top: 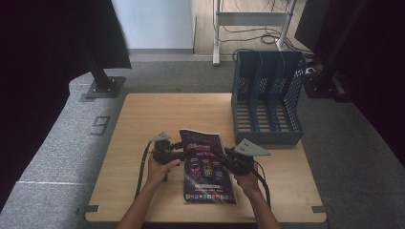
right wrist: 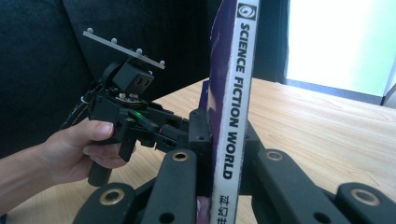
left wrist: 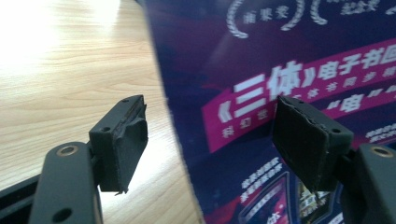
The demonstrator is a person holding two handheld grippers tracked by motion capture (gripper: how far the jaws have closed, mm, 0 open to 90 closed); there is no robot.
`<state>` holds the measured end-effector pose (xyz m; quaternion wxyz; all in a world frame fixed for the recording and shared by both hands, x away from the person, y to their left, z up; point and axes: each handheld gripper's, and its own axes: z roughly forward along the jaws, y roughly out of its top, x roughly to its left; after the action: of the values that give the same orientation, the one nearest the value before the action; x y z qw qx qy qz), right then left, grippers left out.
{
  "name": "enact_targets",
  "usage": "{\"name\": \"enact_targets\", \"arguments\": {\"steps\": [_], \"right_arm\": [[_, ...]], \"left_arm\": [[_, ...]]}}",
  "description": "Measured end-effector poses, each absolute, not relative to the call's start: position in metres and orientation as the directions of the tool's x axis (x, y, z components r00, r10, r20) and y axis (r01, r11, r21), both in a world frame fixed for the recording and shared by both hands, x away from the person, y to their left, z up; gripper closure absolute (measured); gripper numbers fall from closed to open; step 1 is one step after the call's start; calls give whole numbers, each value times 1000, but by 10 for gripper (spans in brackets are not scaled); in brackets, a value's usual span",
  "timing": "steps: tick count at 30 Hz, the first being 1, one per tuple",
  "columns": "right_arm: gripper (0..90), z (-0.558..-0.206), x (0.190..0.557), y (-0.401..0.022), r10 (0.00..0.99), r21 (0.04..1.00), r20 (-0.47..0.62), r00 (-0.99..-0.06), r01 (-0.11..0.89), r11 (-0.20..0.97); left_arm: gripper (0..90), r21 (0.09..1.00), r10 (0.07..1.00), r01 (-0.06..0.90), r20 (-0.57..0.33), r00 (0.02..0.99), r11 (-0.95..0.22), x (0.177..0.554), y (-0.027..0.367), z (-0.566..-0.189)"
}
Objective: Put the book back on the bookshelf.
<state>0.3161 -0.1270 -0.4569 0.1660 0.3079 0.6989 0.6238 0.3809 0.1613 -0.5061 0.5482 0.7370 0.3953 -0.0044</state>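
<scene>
Magazine (top: 207,167) with a purple cover sits near the front of the wooden table (top: 157,114), between the two hands. The right gripper (right wrist: 224,154) pinches the magazine by its white spine, which reads "SCIENCE FICTION WORLD". The left gripper (left wrist: 210,140) has its jaws spread wide. One pad is over the bare wood and the other is over the cover. The left hand (right wrist: 79,149) holds that gripper just beside the magazine. A blue file rack (top: 267,95) stands at the far right of the table.
</scene>
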Motion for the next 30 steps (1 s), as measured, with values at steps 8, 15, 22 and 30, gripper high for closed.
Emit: {"name": "enact_targets", "arguments": {"steps": [8, 15, 22, 30], "right_arm": [[816, -457, 315, -127, 631, 975, 151, -761, 219, 30], [813, -456, 315, -129, 635, 975, 146, -759, 217, 36], [809, -453, 313, -133, 623, 978, 134, -770, 204, 43], [811, -446, 312, -129, 621, 984, 107, -777, 171, 45]], "left_arm": [[267, 811, 569, 575, -424, 705, -109, 380, 155, -502], [350, 822, 586, 560, -407, 701, -99, 377, 156, -500], [427, 832, 579, 551, -417, 701, -68, 376, 159, -497], [467, 846, 586, 531, -409, 700, -45, 376, 163, -487]]}}
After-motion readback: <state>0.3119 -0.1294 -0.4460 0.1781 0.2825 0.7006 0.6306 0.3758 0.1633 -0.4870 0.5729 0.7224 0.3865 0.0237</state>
